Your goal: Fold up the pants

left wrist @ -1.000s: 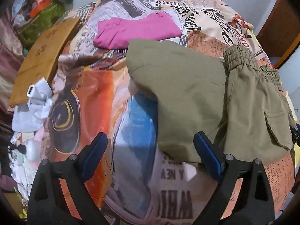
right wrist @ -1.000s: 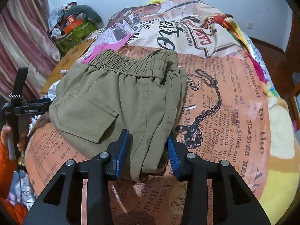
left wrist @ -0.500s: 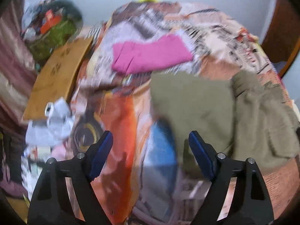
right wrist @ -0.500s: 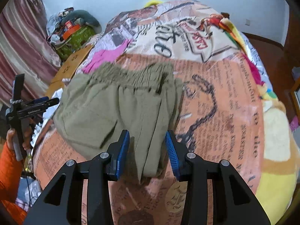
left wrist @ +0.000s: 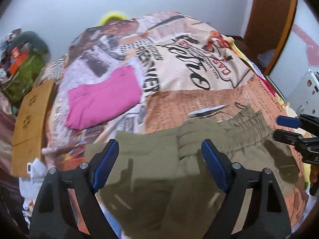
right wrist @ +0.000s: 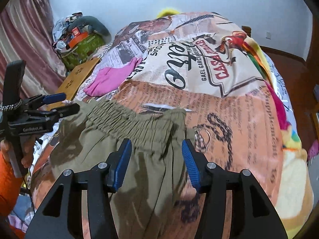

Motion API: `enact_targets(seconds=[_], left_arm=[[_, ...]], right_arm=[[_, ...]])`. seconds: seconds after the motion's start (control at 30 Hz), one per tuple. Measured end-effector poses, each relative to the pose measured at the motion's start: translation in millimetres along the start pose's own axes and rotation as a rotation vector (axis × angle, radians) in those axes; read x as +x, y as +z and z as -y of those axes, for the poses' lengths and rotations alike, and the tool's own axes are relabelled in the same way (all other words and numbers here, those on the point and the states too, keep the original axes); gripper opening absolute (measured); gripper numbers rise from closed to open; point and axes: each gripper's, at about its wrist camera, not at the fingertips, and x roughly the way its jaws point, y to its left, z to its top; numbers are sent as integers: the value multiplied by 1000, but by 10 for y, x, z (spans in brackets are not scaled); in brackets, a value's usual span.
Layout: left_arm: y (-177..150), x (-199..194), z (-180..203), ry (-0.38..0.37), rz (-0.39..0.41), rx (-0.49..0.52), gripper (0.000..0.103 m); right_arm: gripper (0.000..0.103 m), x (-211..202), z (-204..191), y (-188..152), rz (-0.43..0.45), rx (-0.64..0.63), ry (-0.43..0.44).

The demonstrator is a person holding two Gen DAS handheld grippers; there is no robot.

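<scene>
The olive green pants (left wrist: 159, 165) lie folded on the printed bedspread (left wrist: 179, 63), elastic waistband toward the far side; they also show in the right wrist view (right wrist: 143, 139). My left gripper (left wrist: 159, 163) is open and empty, hovering over the left part of the pants. My right gripper (right wrist: 155, 155) is open and empty above the waistband end of the pants. The right gripper also shows at the right edge of the left wrist view (left wrist: 287, 127), and the left gripper at the left of the right wrist view (right wrist: 59, 103).
A folded pink garment (left wrist: 103, 101) lies on the bed beyond the pants, also in the right wrist view (right wrist: 111, 79). A wooden board (left wrist: 30, 119) and a cluttered green bag (right wrist: 79, 41) stand left of the bed. A door (left wrist: 273, 20) is at the right.
Both grippers have moved forward over the pants and tilted up, so more of the far bed and wall shows. Both stay open and the pants lie as before.
</scene>
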Motion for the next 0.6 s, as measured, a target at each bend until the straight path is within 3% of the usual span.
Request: enact_targets(seconds=[0.2,0.3,0.47,0.6], left_arm=[[68,209,185,-37,-38,52,85],[34,322,227,-50,-69,66,85],[11,344,231,-67,-61,72,85],[18,346,223,-71,-57,73,85]], right_arm=[[46,209,37,86,-38,-19,56],[36,338,24,76,-84,-42,60],[14,297,-36,94,-64,-103,41],[10,185,-136,160,-7,-181,26]])
